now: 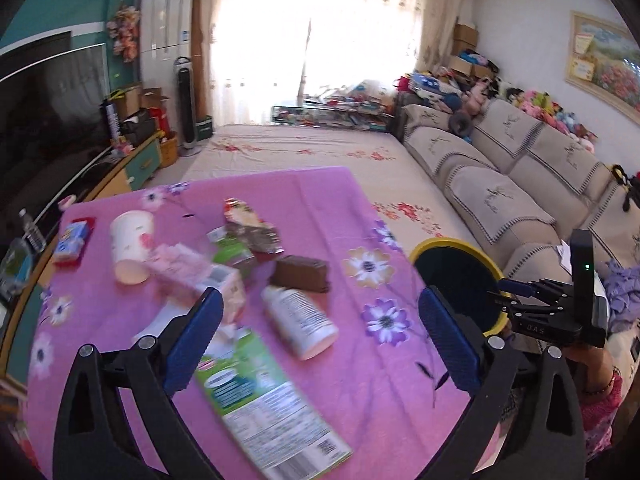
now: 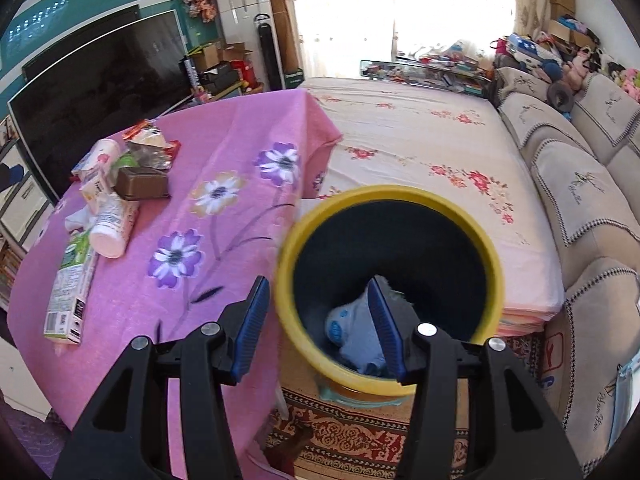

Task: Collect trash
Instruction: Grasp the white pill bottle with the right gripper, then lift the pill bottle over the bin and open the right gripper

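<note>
Two tongs gape empty: right gripper [image 2: 320, 322] above the yellow-rimmed round bin [image 2: 288, 240], left gripper [image 1: 320, 340] above the white plastic bottle [image 1: 300, 322]; next, seize it.

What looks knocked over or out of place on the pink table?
The paper cup and white bottle lie tipped on their sides, jumbled with a flattened green carton and wrappers. Nothing appears spilled.

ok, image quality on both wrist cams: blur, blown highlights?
Left wrist view: window blown out, motion blur on the green carton and pink box. Right wrist view: window clipped too, yellow bin rim smeared; strong fisheye bending in both.
</note>
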Tool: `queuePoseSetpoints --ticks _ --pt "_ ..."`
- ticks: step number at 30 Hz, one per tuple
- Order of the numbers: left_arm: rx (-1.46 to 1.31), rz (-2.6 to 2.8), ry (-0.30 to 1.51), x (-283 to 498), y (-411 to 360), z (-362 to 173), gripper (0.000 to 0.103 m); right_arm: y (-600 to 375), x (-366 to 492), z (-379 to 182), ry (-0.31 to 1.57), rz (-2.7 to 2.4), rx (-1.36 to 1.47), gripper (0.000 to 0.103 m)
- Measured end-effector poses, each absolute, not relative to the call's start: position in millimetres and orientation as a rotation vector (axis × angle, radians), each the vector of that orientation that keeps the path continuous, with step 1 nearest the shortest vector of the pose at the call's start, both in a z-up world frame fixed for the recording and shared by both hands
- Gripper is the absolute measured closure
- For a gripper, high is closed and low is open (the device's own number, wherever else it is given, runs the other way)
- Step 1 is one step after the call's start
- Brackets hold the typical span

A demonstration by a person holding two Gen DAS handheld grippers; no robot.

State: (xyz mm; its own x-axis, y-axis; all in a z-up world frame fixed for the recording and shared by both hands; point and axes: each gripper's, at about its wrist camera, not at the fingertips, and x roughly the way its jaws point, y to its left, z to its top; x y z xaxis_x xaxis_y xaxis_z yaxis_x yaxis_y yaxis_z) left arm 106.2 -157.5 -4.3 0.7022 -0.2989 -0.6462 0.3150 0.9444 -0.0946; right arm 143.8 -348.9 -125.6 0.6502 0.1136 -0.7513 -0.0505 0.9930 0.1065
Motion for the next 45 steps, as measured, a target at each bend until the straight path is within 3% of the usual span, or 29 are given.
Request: queuePoseSetpoints --ticks 6,11,29,31,45 --pt "-0.036 -0.175 0.723 84.6 -69.6 -21.7 0.005 -258.7 168.2 -113.2 0.828 0.276 0.061 0.054" --pt "-0.087 -0.161 0.735 77.8 -39.7 -37.4 0.005 -196.1 188.9 -109.3 0.841 0.379 0.050 0.054" --pt "-0.118 -0.172 0.763 83.3 -22.9 -61.7 0.005 -131.6 241.7 -153.1 0.977 0.339 0.040 0.054" --pt "-0.122 -0.173 0.765 84.5 -22.4 -63.4 0.005 -129.6 245.4 -157.4 0.994 0.343 0.030 0.058" --pt "-0.105 -0.175 0.761 86.4 -27.2 -66.1 0.005 -123.3 221.6 -130.9 0.920 0.382 0.005 0.058"
